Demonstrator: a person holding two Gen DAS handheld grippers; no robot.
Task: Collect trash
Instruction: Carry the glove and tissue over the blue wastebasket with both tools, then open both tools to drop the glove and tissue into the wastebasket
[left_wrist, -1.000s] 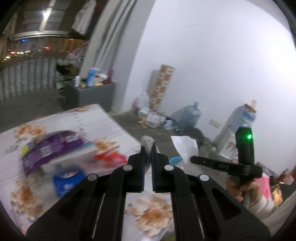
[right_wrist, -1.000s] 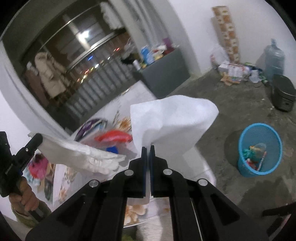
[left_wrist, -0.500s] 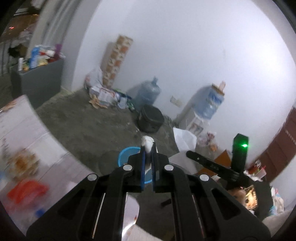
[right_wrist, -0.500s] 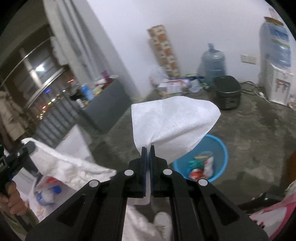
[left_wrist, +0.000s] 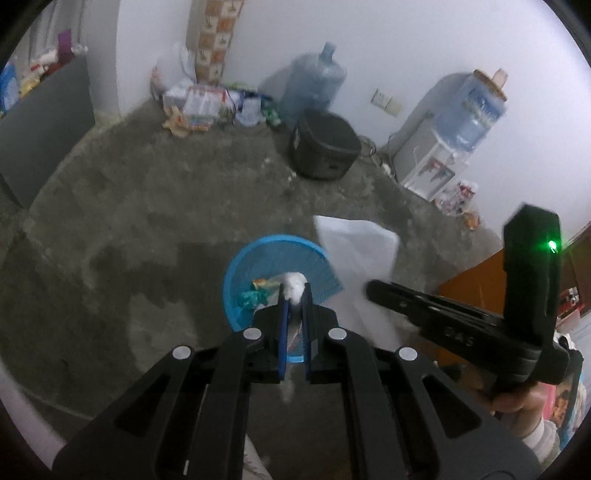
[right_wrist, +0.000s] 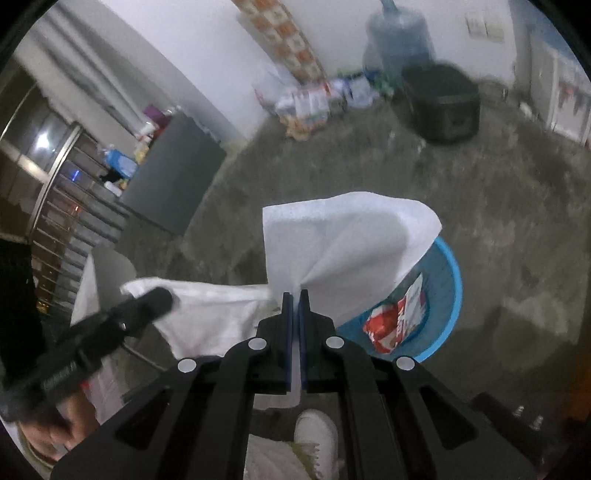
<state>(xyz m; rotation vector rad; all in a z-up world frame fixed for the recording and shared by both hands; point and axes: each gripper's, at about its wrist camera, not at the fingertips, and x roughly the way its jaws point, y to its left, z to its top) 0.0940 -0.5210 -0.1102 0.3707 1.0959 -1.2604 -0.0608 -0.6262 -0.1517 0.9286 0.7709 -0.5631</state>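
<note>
Two claws, each clamped on white tissue, both above a blue waste basket (left_wrist: 236, 280) on the concrete floor (left_wrist: 147, 221). Left claw (left_wrist: 294, 295): jaws nearly closed, pinching a crumpled tissue wad (left_wrist: 293, 286) directly over the basket's opening. Right claw (right_wrist: 294, 293): jaws closed on a flat tissue sheet (right_wrist: 347, 236) fanning upward, partly covering the basket rim. Basket contents: a red-and-white wrapper (right_wrist: 397, 321) and green scraps (left_wrist: 251, 297). Behind, near the wall: a black box (left_wrist: 323, 146) and a water jug (left_wrist: 317, 86).
</note>
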